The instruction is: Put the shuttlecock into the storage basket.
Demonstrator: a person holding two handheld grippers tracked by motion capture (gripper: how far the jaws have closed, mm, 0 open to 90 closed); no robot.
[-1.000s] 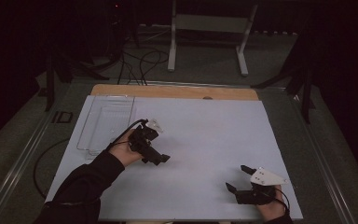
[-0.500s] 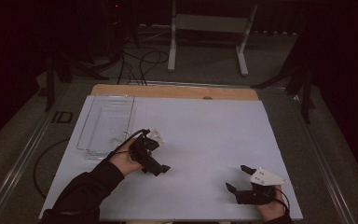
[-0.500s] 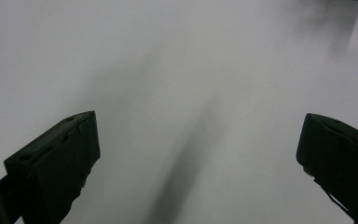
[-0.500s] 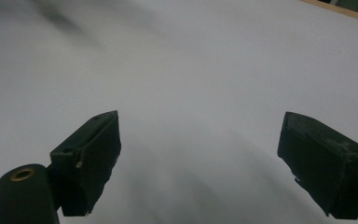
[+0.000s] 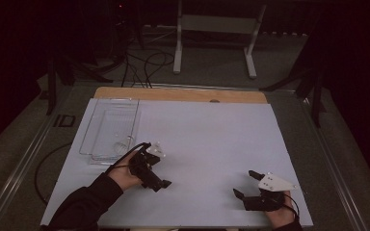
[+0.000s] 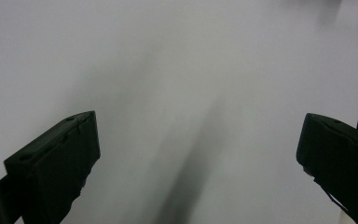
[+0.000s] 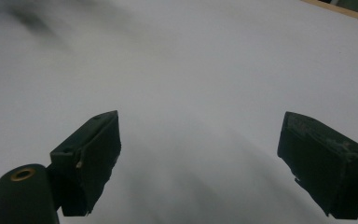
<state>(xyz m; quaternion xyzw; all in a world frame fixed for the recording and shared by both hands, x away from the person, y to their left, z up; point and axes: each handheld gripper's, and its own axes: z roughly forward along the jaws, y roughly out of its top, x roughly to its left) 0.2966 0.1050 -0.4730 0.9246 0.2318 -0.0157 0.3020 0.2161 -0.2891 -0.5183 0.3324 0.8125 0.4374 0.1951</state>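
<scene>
My left gripper point(image 5: 153, 177) is held in a hand low over the white table point(image 5: 207, 134), left of centre, with a dark sleeve behind it. In the left gripper view its black jaws stand wide apart, and between them the left gripper point(image 6: 200, 154) has only bare white surface. My right gripper point(image 5: 246, 185) rests near the table's front right corner, with a grey three-cornered plate on top. In the right gripper view the right gripper point(image 7: 200, 158) is open too, with nothing between its jaws.
A clear plastic tray point(image 5: 111, 127) lies on the left part of the table, beyond the left gripper. A wooden strip point(image 5: 178, 94) runs along the table's far edge. Cables and a metal stand point(image 5: 212, 43) are on the dark floor behind.
My left gripper has drawn back from beside the tray toward the near edge. The right gripper has stayed where it was.
</scene>
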